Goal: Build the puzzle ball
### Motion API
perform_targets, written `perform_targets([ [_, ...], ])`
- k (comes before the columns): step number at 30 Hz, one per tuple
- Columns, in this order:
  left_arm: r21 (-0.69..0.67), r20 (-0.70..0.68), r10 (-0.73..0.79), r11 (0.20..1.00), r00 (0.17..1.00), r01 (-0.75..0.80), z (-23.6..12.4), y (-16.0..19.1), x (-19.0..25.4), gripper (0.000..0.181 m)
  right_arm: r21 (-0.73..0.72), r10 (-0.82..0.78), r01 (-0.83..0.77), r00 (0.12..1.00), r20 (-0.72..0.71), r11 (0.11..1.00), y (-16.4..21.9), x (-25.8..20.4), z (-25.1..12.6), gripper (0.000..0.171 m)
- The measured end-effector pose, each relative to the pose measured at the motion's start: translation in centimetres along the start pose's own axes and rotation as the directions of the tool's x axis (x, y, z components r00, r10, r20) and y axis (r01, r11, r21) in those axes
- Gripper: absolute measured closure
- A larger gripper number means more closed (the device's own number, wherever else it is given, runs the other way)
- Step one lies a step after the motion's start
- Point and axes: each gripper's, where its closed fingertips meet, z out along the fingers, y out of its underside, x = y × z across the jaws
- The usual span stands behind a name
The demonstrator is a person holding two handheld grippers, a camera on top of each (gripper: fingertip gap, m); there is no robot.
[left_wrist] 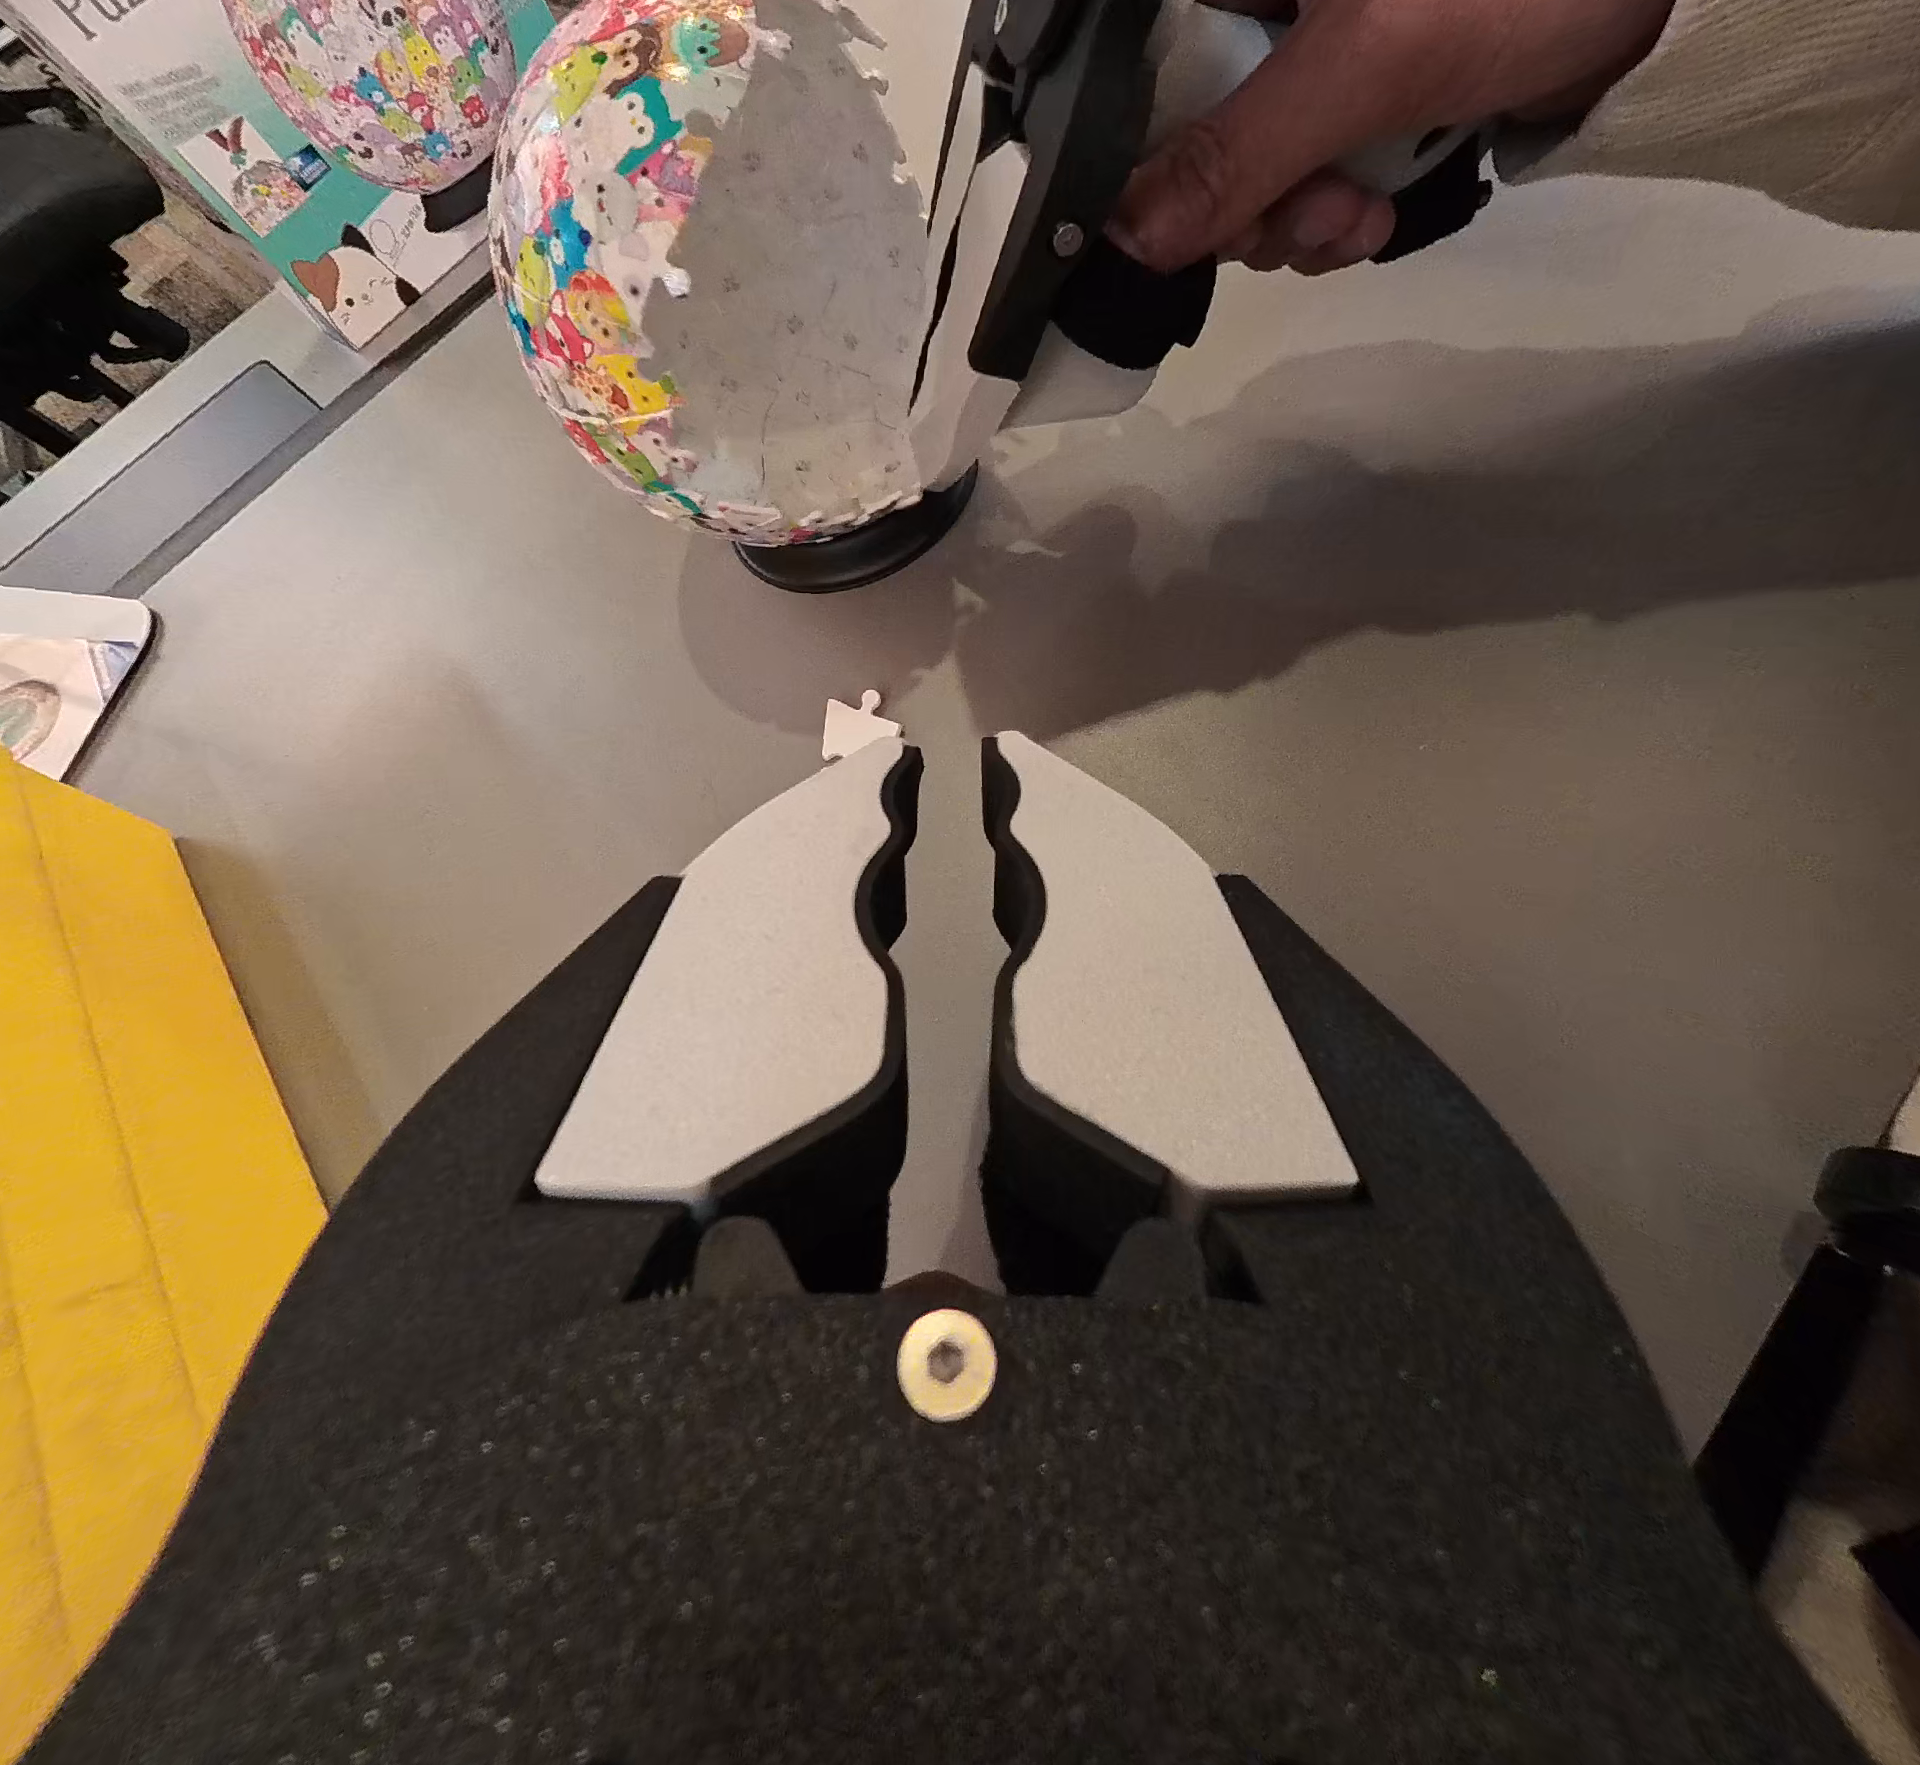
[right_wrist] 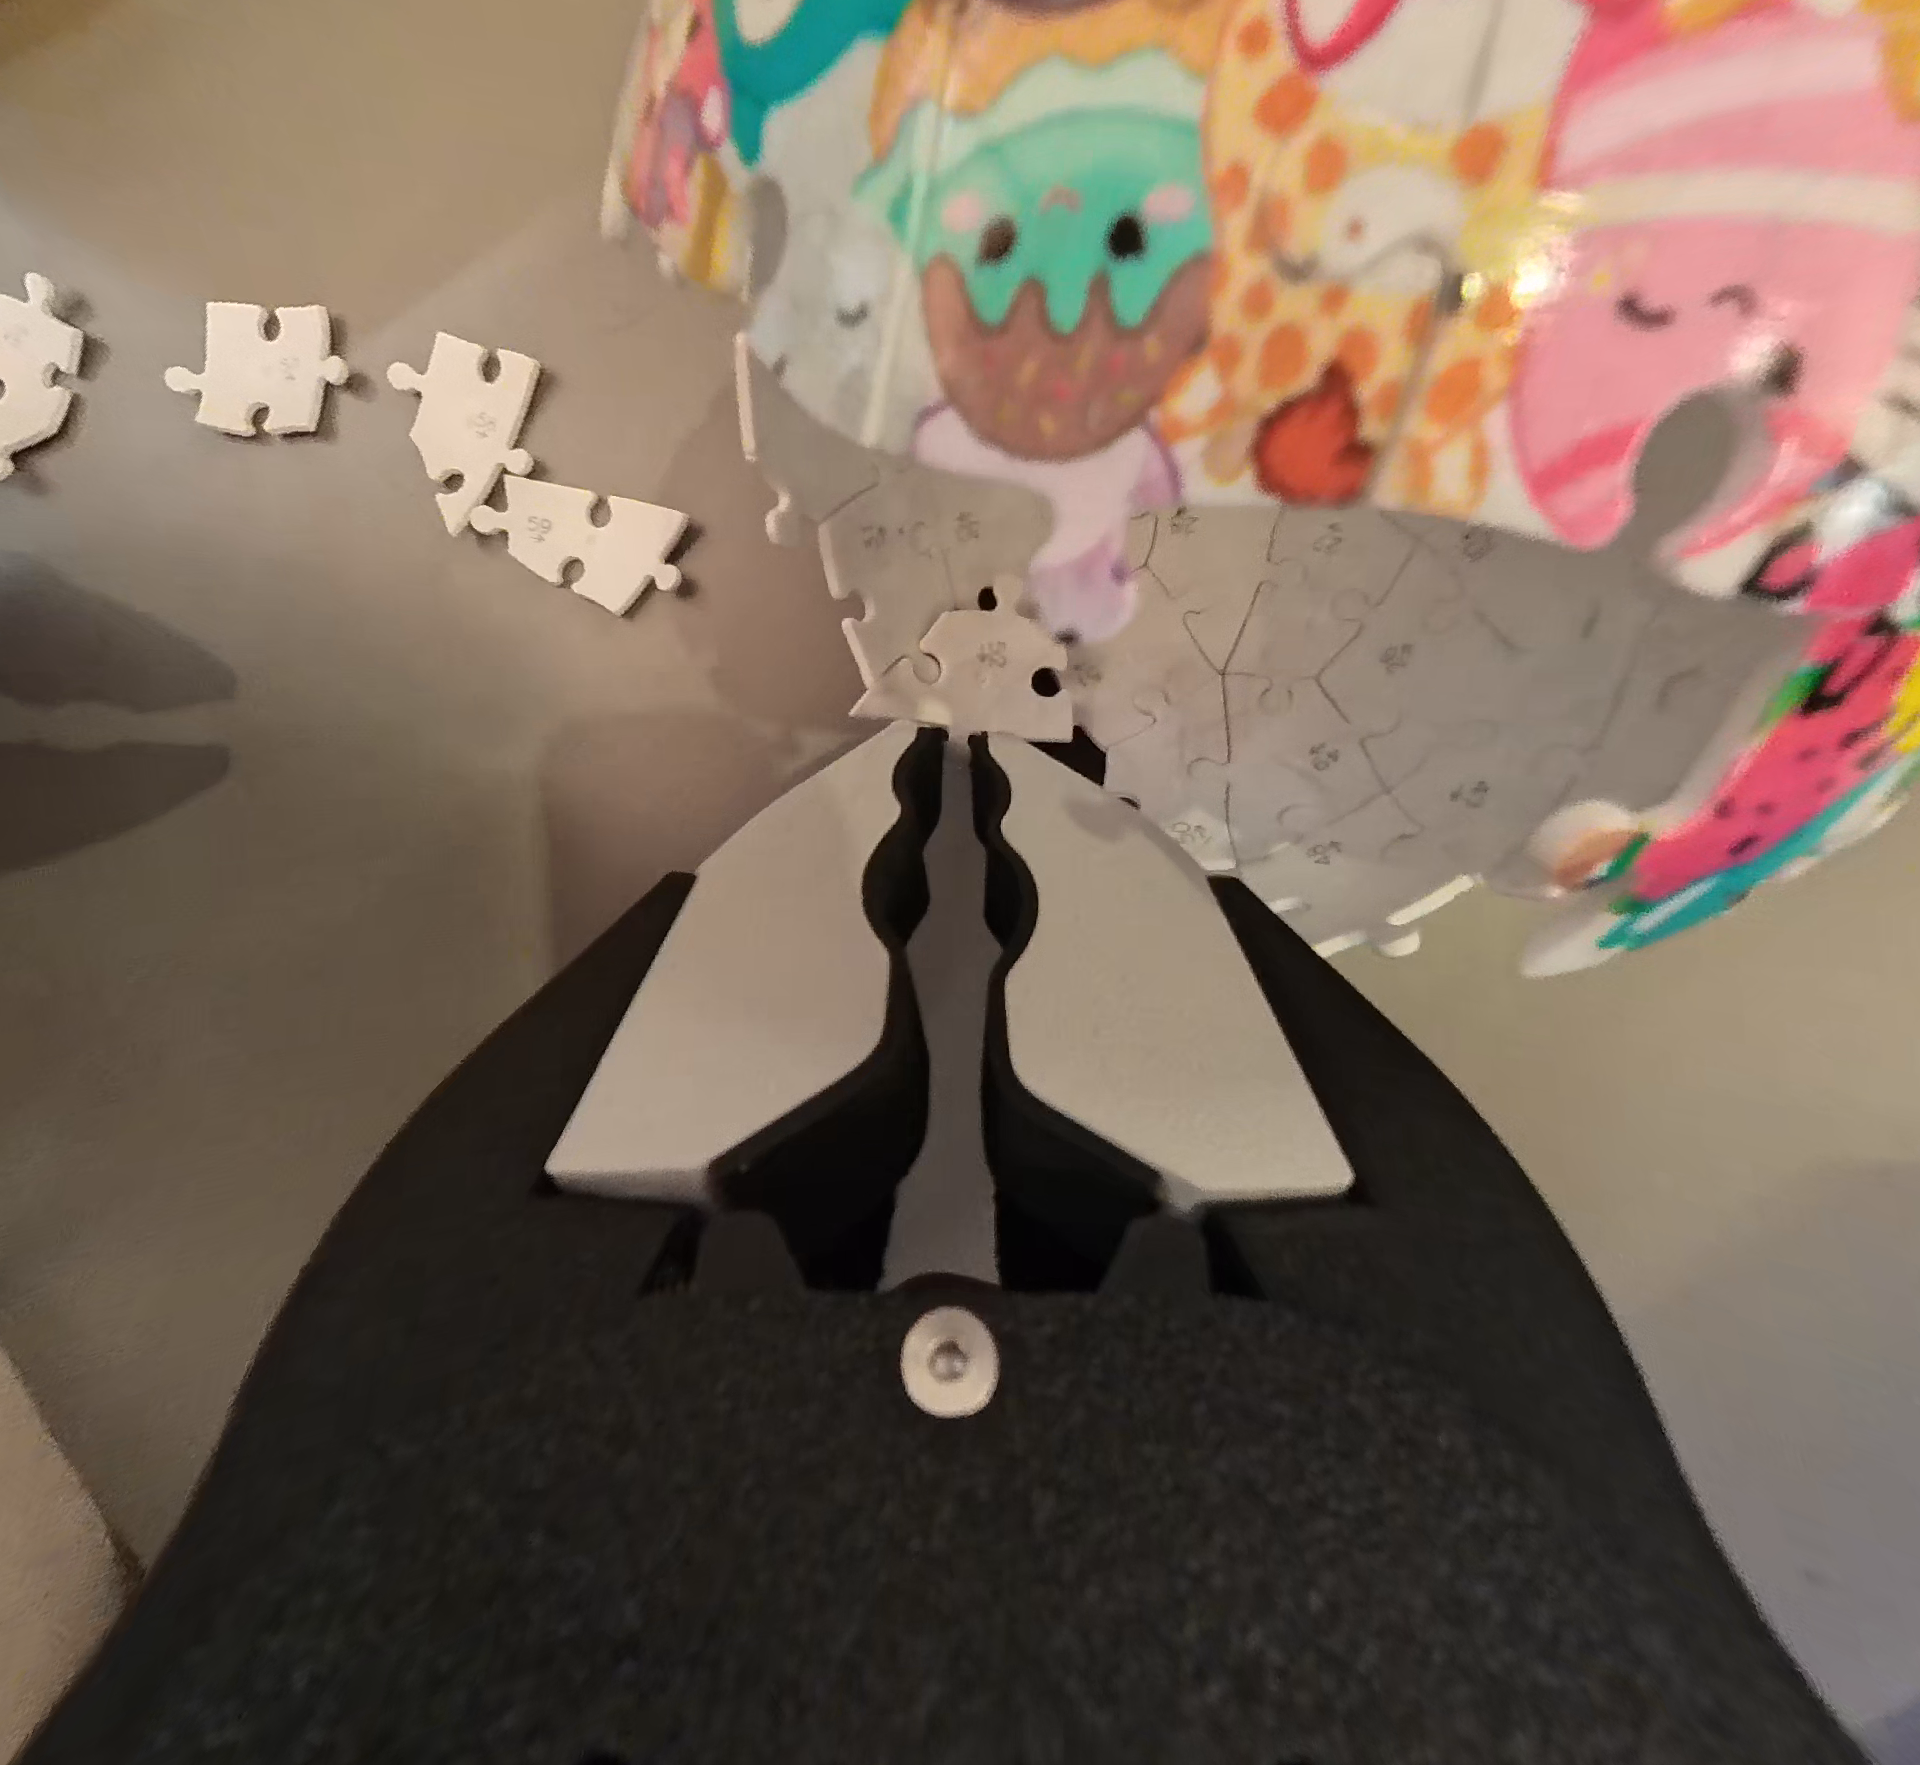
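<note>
One puzzle piece (right_wrist: 982, 685) is pinched in the right hand-held gripper (right_wrist: 956, 741), against the puzzle ball (right_wrist: 1299, 261).

Half-built colourful puzzle ball (left_wrist: 623, 261) stands upright on a black stand (left_wrist: 862, 552), open toward 3 o'clock; white loose pieces (right_wrist: 270, 370) lie face-down at 9 o'clock.
</note>
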Motion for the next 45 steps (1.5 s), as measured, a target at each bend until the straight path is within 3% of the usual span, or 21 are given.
perform_targets([
  [29, 0.004, 0.036, -0.007, 1.000, 0.999, 0.007, 0.0, -0.2, -0.7, 0.170, -0.010, 0.016, -0.015, 0.999, 0.035, 1.000, -0.2, -0.7, 0.1, 0.164],
  [42, 0.007, 0.037, -0.003, 1.000, 0.999, 0.002, 0.0, -0.3, -0.7, 0.170, 0.018, -0.143, 0.143, 0.989, -0.031, 0.990, -0.7, -0.6, -0.1, 0.145],
  [45, 0.002, 0.041, 0.005, 1.000, 0.999, -0.006, 0.0, -0.2, -0.7, 0.170, 0.045, -0.248, 0.249, 0.968, -0.025, 0.967, -0.8, -1.3, -0.4, 0.138],
])
